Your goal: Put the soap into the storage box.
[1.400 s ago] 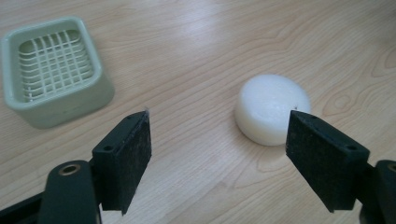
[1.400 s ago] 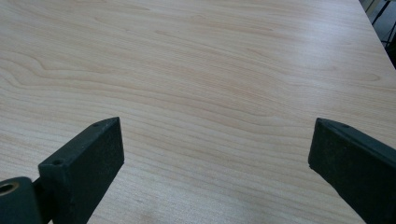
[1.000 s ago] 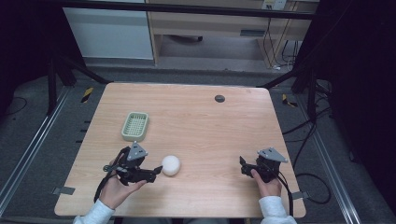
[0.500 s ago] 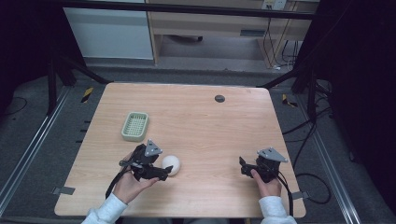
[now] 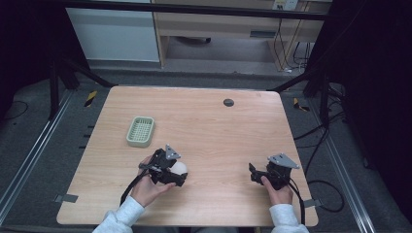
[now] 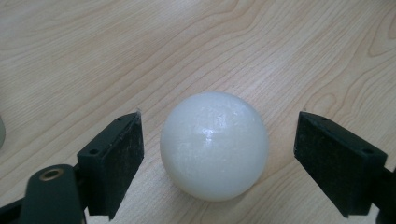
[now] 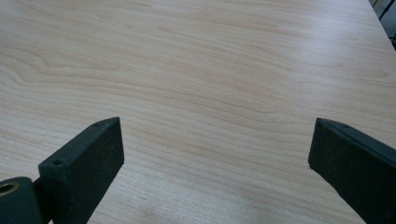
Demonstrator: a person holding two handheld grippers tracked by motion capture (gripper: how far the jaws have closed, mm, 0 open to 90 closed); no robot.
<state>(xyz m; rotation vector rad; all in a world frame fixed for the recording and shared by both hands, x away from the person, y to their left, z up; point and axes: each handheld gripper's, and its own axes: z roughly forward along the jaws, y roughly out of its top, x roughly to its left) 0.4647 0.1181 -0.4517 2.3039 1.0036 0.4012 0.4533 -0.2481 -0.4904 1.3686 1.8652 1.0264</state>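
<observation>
The left gripper (image 6: 219, 154) has its jaws spread wide on either side of a white ball (image 6: 214, 144), a gap on each side, lined up, it seems, to close on it. The ball rests on the wooden table (image 5: 214, 131) near its front edge, left of centre. A green basket (image 5: 140, 131) sits nearer the left edge. The right gripper (image 7: 217, 163) waits wide and empty near the front right corner.

place: lab | cues: wooden table (image 5: 204, 126) on black frame (image 5: 63, 73), floor cables (image 5: 320, 145) (dark surroundings)
</observation>
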